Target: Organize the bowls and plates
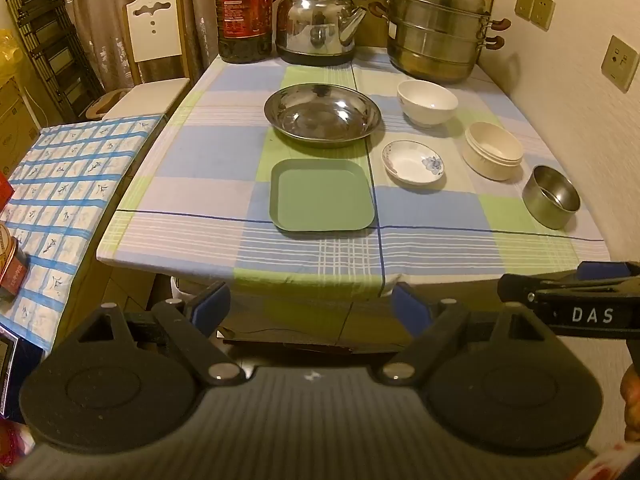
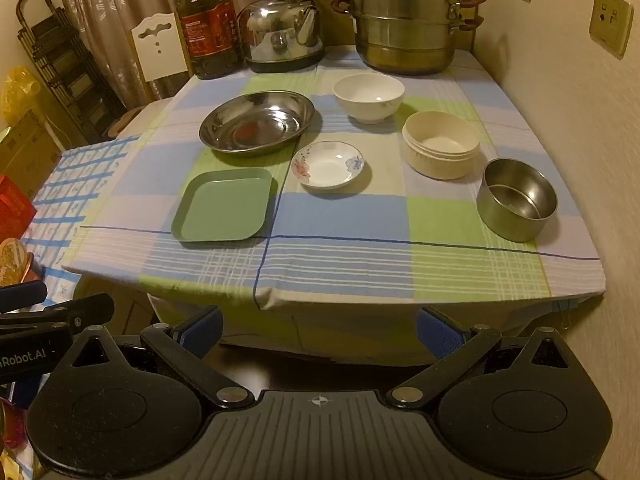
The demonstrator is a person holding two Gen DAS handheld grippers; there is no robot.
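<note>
Left wrist view: the left hand-held gripper [image 1: 308,308] and right hand-held gripper [image 2: 318,330] gape wide, empty, short of the table's [image 1: 192,168] near edge; beyond lie the empty green plate [image 1: 322,196] and steel bowl [image 2: 518,200].

1. A table [image 1: 192,208] under a blue, green and lilac checked cloth stands against a pale textured wall [image 1: 568,112] on the right.
2. Beige wall sockets [image 1: 619,63] are set in that wall.
3. Patterned brown curtains [image 1: 96,8] hang at the back left.
4. A white-backed chair [image 1: 154,28] stands by the table's far left corner.
5. A dark folded rack [image 1: 48,40] leans at the left.
6. The light is dim, warm and yellowish.
</note>
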